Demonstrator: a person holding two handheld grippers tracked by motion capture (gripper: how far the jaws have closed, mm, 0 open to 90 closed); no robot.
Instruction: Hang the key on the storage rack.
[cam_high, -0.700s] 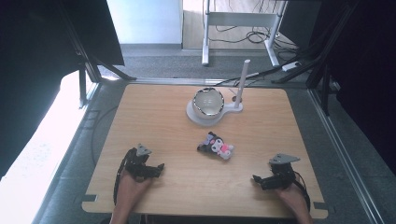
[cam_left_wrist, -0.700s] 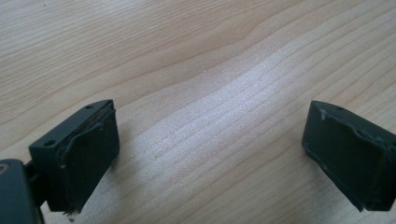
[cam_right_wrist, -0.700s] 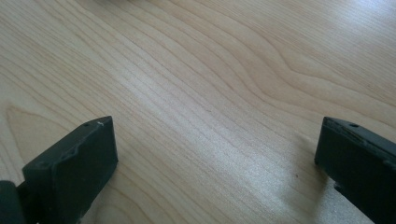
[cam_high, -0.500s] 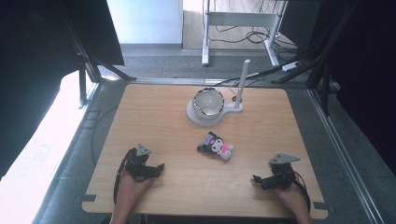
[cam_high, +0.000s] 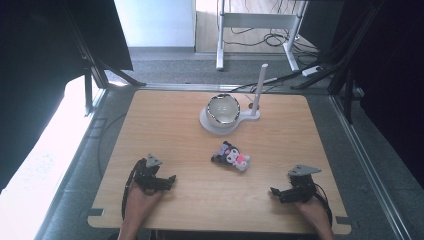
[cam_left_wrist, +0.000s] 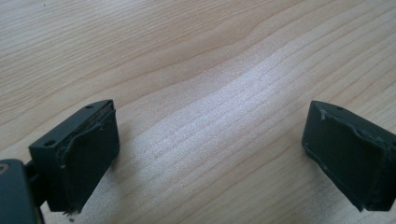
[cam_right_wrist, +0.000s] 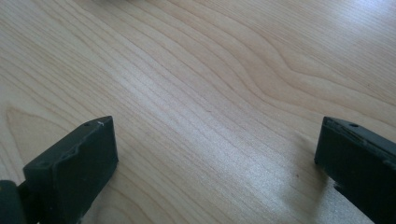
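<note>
A small plush toy, black, white and pink, lies near the middle of the wooden table. My left gripper rests low at the front left, jaws wide apart over bare wood, well to the left of the toy. At the front right my right gripper also stands open with nothing between its jaws, bare wood below it. A hand holds each gripper from the near edge.
A shiny metal bowl sits on a white base at the back centre, with a white upright post beside it. Dark frames and cables surround the table on the floor beyond.
</note>
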